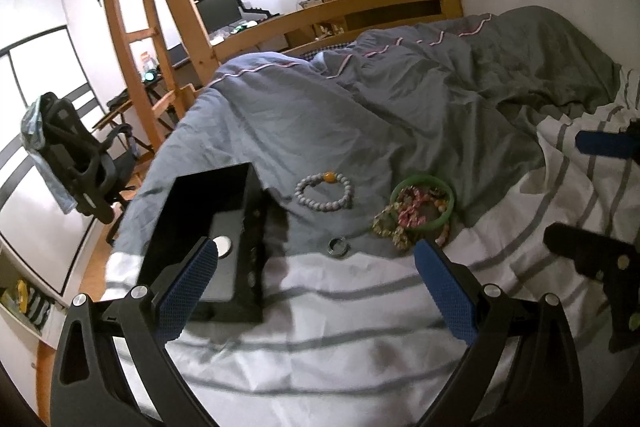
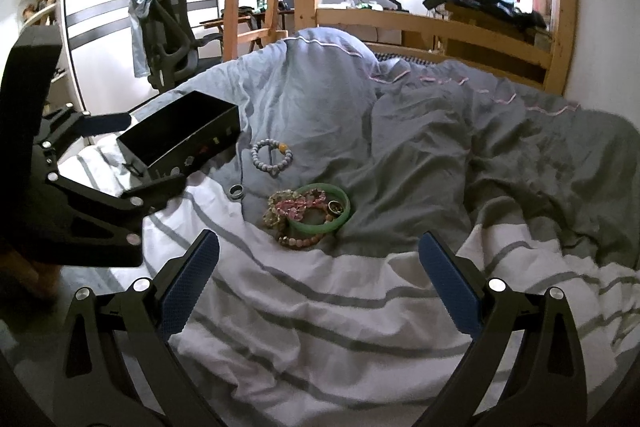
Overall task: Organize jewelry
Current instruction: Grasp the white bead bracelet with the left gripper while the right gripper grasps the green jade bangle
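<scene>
Ahead of the left tongs (image 1: pixel 316 255), spread wide and empty, the box (image 1: pixel 208 223) holds only one small disc. Beyond the right tongs (image 2: pixel 318 247), equally apart, the bracelet (image 2: pixel 272 155), ring (image 2: pixel 236 192) and bangle pile (image 2: pixel 310 213) lie on the bed, so nearly all sorting remains.

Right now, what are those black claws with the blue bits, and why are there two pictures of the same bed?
Each claw is a gripper that a person holds, one per hand. A camera on each looks out along its fingers, so you get two views. The left gripper and the right gripper are both open and hold nothing. On the bed lie a black box, a grey bead bracelet, a small metal ring, and a green bangle piled with pink and yellow bead bracelets.
</scene>
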The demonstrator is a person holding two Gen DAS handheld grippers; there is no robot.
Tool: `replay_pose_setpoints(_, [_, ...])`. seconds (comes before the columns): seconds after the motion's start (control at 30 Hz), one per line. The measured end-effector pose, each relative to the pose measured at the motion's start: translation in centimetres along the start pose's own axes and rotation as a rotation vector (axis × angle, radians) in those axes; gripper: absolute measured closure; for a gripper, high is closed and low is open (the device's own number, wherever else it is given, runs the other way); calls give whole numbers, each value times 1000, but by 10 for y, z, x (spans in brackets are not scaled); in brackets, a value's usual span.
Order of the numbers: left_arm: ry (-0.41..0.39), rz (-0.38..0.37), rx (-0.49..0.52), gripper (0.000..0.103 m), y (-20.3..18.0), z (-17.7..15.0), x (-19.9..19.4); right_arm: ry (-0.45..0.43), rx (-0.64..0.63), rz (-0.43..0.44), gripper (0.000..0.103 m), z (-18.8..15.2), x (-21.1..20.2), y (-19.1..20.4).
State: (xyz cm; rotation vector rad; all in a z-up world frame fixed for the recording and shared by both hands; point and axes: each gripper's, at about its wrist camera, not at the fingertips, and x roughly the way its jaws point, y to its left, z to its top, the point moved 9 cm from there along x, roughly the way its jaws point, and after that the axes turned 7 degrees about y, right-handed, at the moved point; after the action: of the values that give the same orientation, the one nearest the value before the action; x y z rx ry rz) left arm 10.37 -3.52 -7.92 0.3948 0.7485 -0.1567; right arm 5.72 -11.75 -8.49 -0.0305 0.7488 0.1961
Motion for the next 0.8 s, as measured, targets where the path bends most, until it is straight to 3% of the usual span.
replay_pose_setpoints(0.13, [6,-36,2,7,-7,15,19,42,68,70,29,4,21,-9])
replay_pose_setpoints(0.23, [23,-62,2,11,-11,24,35,69,98,109,37,7,38,-12])
replay_pose_setpoints(0.43, [81,-65,-28,17,-8,44,89,165,173,230,43,2,81,-7])
replay_pose_setpoints(0.7, [230,-118,-103,60,-3,34,158,260,229,255,58,-2,143,-11])
replay_pose_setpoints(0.77, [231,-118,-88,65,-7,32,163,273,258,275,59,-3,156,-12])
replay_pose_setpoints(0.8, [229,-126,-76,75,-10,31,164,268,271,283,66,-2,159,-13])
